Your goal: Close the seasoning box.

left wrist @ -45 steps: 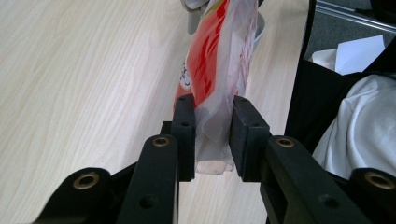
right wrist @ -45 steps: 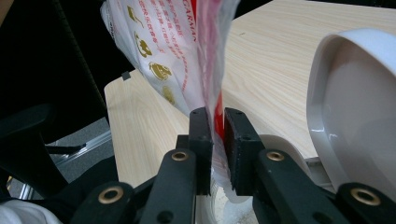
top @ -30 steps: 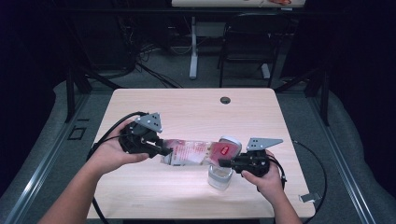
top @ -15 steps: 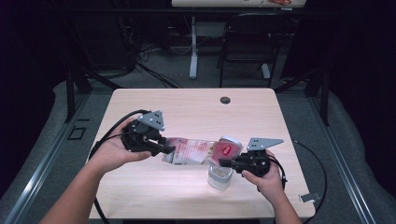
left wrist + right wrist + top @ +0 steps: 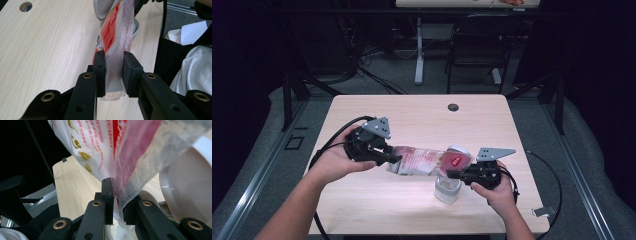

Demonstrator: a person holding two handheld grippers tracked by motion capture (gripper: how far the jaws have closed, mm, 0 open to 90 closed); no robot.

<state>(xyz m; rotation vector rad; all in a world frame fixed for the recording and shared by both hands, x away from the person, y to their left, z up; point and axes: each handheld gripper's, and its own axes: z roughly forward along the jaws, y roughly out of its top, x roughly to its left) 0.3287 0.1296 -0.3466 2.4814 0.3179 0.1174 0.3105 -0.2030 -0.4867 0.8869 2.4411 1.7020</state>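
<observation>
A red and white printed plastic bag (image 5: 424, 161) hangs stretched between my two grippers above the table. At its left end my left gripper (image 5: 392, 159) is shut on it; in the left gripper view both pads press the clear bag (image 5: 115, 30) at the left gripper (image 5: 113, 56). My right gripper (image 5: 453, 174) is shut on the bag's right end, where the right gripper (image 5: 118, 195) pinches the bag (image 5: 120, 147). A clear cup (image 5: 447, 189) stands on the table right under that end. A white round container (image 5: 190, 190) sits close beside it.
The wooden table (image 5: 412, 120) has a cable hole (image 5: 453, 107) near its far edge. A small scrap (image 5: 542, 212) lies at the front right corner. Black cables trail off both sides. A dark chair (image 5: 482, 45) and desk legs stand behind the table.
</observation>
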